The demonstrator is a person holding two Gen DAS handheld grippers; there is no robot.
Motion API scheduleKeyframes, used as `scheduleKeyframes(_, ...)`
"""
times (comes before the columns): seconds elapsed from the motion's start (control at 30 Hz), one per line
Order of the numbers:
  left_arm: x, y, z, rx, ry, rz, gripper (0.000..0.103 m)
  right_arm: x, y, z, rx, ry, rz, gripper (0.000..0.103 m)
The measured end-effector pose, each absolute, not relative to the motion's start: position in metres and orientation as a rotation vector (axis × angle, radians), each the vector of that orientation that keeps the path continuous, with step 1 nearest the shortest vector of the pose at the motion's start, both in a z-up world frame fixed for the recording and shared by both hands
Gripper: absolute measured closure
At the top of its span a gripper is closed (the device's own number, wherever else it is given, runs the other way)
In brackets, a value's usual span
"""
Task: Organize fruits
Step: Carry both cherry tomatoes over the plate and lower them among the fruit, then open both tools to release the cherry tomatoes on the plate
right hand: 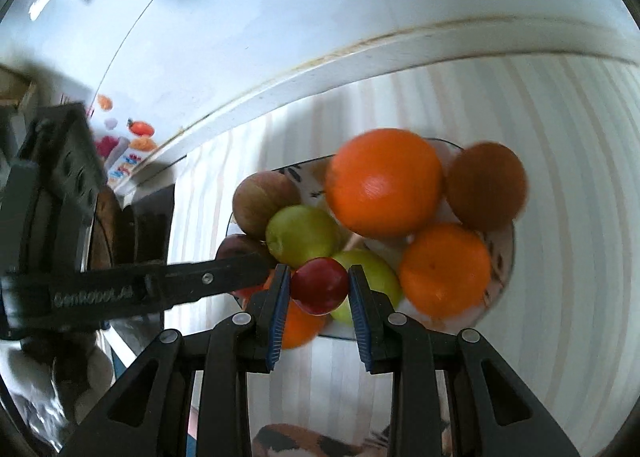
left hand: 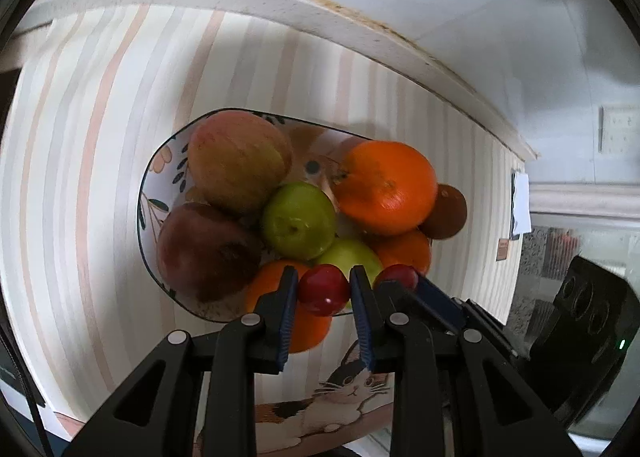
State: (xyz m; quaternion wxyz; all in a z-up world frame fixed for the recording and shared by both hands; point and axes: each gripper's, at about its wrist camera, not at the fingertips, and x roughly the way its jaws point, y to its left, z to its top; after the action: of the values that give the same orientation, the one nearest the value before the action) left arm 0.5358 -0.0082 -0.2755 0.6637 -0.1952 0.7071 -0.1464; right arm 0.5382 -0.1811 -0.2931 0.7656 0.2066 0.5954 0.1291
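Observation:
A patterned bowl (left hand: 160,161) on the striped tablecloth holds two reddish apples (left hand: 240,159), two green fruits (left hand: 298,221), several oranges (left hand: 386,187) and a brown fruit (left hand: 448,213). My left gripper (left hand: 324,289) is shut on a small red fruit (left hand: 323,291) at the bowl's near rim. My right gripper (right hand: 319,285) is shut on a second small red fruit (right hand: 319,285), also seen in the left wrist view (left hand: 397,276). The right gripper's fingers (left hand: 436,299) sit just right of my left ones. The left gripper's arm (right hand: 160,289) crosses the right wrist view.
The bowl shows in the right wrist view too (right hand: 504,257). A white ledge (left hand: 280,13) and wall run behind the table. The cloth has a cat print (left hand: 344,389) near me. A dark countertop edge (left hand: 548,253) lies to the right.

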Motion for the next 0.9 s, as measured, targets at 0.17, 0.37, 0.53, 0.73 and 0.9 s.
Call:
scheduleKeyframes(0.17,0.541,-0.01,-0.277,-0.4,1.612,-0.293,0.078,0.547,-0.164,-0.305,0.368,1.321,0.324,0.071)
scheduleKeyframes(0.37,0.538,-0.012,-0.257,-0.313,1.565,-0.26,0.067,0.548,-0.173,-0.31,0.398,1.352,0.326,0.019)
scheduleKeyframes(0.53,0.527,-0.006,-0.231,-0.236,1.477,-0.208,0.035,0.538,-0.188,-0.293,0.323,1.342,0.228,0.01)
scheduleKeyframes(0.73,0.499,-0.003,-0.213,-0.1,1.381,-0.106,0.016,0.521,-0.204,-0.28,0.201,1.339,0.085,0.005)
scheduleKeyframes(0.9,0.472,0.0,-0.205,-0.068,1.332,-0.05,0.016,0.508,-0.211,-0.262,0.129,1.306,0.022,0.004)
